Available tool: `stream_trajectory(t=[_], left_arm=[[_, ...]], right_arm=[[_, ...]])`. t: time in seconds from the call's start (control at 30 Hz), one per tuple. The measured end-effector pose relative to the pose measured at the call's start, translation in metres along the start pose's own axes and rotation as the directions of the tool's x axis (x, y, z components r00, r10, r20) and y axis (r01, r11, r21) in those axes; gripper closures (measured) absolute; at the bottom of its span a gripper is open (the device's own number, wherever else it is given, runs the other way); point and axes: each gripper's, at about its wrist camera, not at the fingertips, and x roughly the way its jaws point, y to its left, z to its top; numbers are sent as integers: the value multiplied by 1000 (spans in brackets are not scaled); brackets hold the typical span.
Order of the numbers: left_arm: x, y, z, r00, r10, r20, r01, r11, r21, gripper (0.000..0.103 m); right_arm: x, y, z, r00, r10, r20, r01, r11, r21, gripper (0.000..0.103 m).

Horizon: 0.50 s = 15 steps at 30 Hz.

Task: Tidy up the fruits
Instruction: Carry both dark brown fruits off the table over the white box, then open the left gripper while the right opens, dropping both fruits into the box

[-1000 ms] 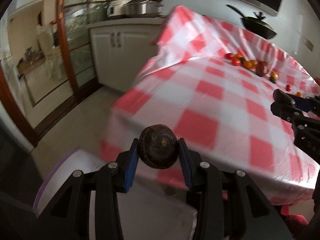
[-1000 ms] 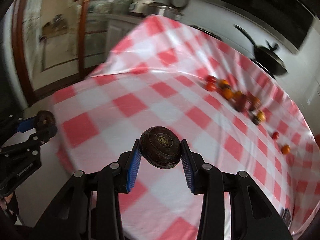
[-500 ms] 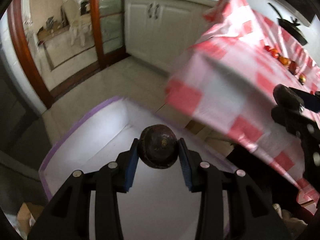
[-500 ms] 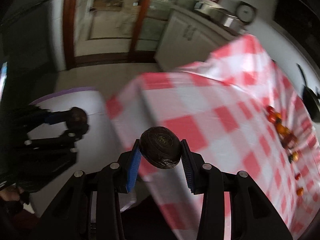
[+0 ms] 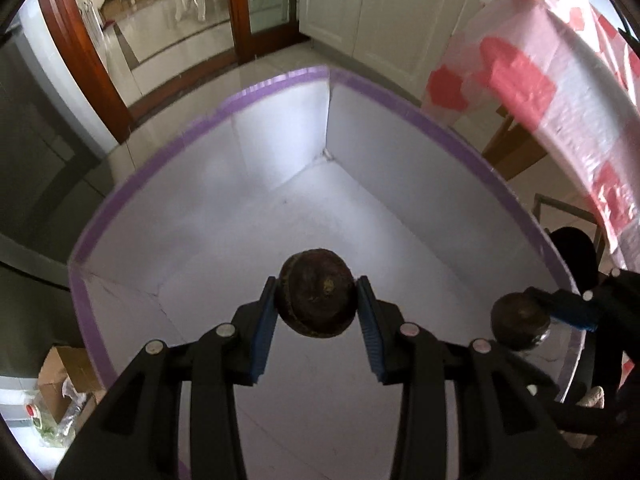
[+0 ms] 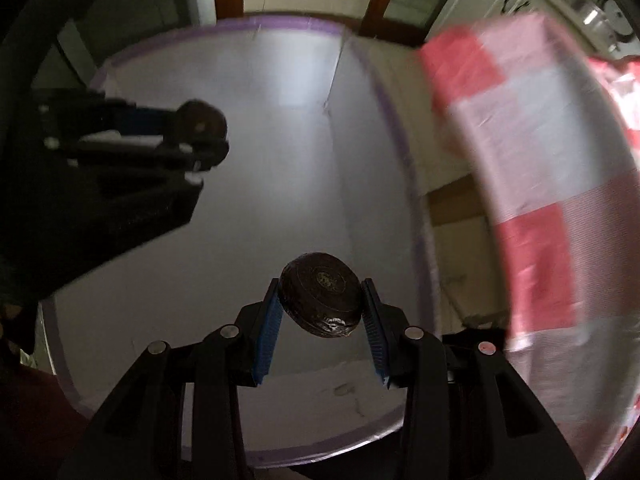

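Both grippers have been carried off the bench and lowered, over the past second, above a large white box with a purple-taped rim (image 5: 280, 80), which was barely in view before and now fills both views. Left gripper (image 5: 316, 312): its blue-padded fingers (image 5: 264, 320) are pinched on a dark brown, round, rough-skinned fruit (image 5: 316, 292), held over the box's bare white floor. Right gripper (image 6: 320, 304): its blue-padded fingers (image 6: 268, 320) are likewise clamped on a second dark brown, flattish round fruit (image 6: 320, 294), held over the same box near its right wall. Each gripper is seen from the other's camera (the right one at the lower right of the left view, the left one at the upper left of the right view), well apart from each other. A red-and-white checked tablecloth (image 5: 560, 92) is seen hanging from the bench edge, just beside the box. White cabinet doors (image 5: 360, 4) and a wood-framed glass door (image 5: 240, 4) are seen beyond, on a pale tiled floor (image 5: 180, 56).
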Motion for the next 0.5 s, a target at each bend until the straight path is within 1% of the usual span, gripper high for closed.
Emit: stream_trajectory(t=[0.13, 0.17, 0.23, 0.27, 0.3, 0.33, 0.37, 0.4, 0.5], left_arm=[[11, 3, -1, 1000, -2, -25, 2, 1000, -3, 64], [13, 2, 3, 1000, -2, -27, 2, 1000, -5, 63], [12, 1, 1, 1000, 2, -19, -2, 1000, -4, 62], [9, 0, 2, 1000, 10, -13, -10, 1000, -2, 58], [8, 0, 3, 1000, 16, -5, -16, 1000, -3, 46], [6, -2, 3, 1000, 23, 2, -23, 1000, -5, 33], [2, -2, 4, 999, 41, 22, -40, 999, -10, 27], [-1, -3, 6, 998, 49, 33, -49, 999, -10, 22], [-10, -6, 10, 996, 67, 63, -66, 998, -7, 20]], right_arm=[[2, -1, 1, 1000, 13, -8, -13, 1000, 14, 63], [1, -1, 1, 1000, 16, -8, -16, 1000, 19, 63], [1, -2, 0, 1000, 24, -10, -23, 999, 34, 63], [-1, -7, 0, 1000, 26, -7, -26, 999, 40, 62], [-4, -11, 0, 1000, 23, -1, -23, 999, 45, 60], [-5, -13, 1, 1000, 23, 3, -23, 999, 49, 46], [-9, -15, 1, 999, 28, 16, -29, 998, 60, 31], [-14, -17, -1, 999, 36, 33, -38, 997, 69, 27], [-27, -21, -4, 997, 45, 63, -50, 995, 85, 26]])
